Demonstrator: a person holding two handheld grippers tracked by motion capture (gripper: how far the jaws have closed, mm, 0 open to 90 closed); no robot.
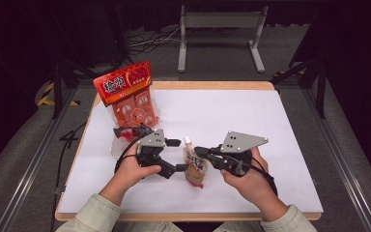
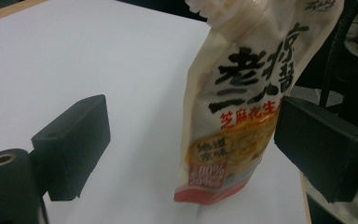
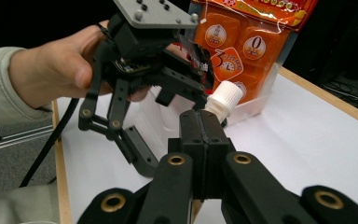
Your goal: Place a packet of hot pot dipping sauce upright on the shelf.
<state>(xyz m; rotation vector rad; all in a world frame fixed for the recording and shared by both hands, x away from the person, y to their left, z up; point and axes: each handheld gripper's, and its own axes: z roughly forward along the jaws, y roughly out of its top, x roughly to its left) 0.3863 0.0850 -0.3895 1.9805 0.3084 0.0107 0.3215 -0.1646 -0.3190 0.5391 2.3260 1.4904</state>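
Observation:
A cream spouted sauce pouch (image 1: 196,169) with black lettering and a red bottom edge hangs upright just above the white tabletop (image 1: 251,121). My right gripper (image 1: 198,151) is shut on the pouch's top. In the right gripper view the jaws of this gripper (image 3: 205,128) press together right behind the white screw cap (image 3: 223,99). My left gripper (image 1: 178,155) is open, one jaw on each side of the pouch's lower half. In the left gripper view the pouch (image 2: 242,107) sits close to the right-hand jaw of this gripper (image 2: 196,140), and I cannot tell if they touch.
A tall orange-red snack bag (image 1: 125,94) stands in a clear tub (image 1: 118,145) at the table's left, just behind the left hand. A grey metal stand (image 1: 220,21) sits on the floor beyond the table. White tabletop stretches to the right and rear.

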